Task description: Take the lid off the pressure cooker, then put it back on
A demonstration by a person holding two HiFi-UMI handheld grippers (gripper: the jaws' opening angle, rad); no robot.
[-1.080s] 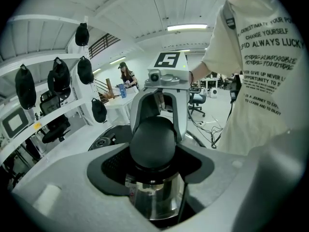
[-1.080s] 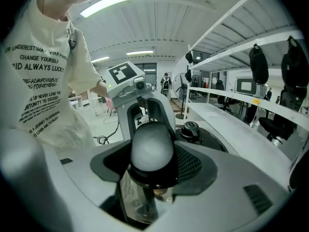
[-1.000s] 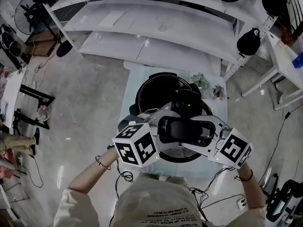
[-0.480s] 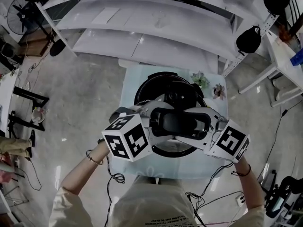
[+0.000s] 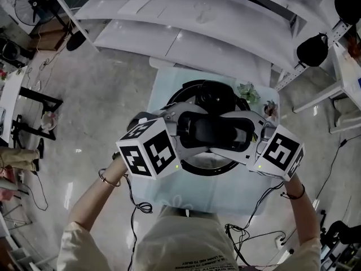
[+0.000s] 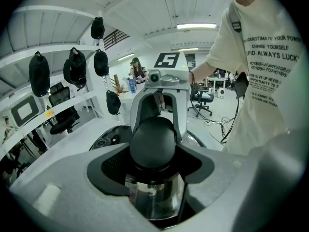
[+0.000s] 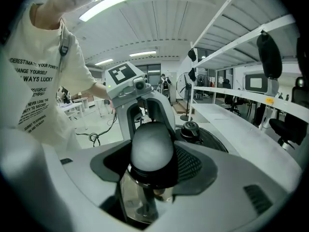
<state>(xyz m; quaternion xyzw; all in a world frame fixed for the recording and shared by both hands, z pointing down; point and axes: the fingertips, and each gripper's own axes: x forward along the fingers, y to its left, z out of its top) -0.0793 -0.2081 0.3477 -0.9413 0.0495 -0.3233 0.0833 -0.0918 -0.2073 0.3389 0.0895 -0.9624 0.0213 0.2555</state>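
Observation:
The black pressure cooker lid [image 5: 210, 168] with its valve [image 5: 206, 97] hangs over the cooker on the small table [image 5: 163, 192]; the pot beneath is almost wholly hidden. Whether the lid rests on the pot I cannot tell. Both grippers clasp the black lid handle [image 5: 214, 131] from opposite ends. My left gripper [image 5: 187, 130] is shut on its left end, my right gripper [image 5: 248, 135] on its right end. In the left gripper view the handle [image 6: 153, 141] fills the left gripper [image 6: 154, 154]. The right gripper view shows the handle [image 7: 152, 151] wedged in the right gripper [image 7: 152, 169].
Two small potted plants [image 5: 248, 92] [image 5: 272, 107] stand at the table's far right corner. White shelves [image 5: 197, 27] run behind the table, with black caps [image 5: 313, 49] hanging at the right. Cables [image 5: 144, 208] trail on the floor near the person's feet.
Both grippers have carried the lid away from the person, from the table's near side to a spot centred over the cooker. Their hold on the handle is unchanged.

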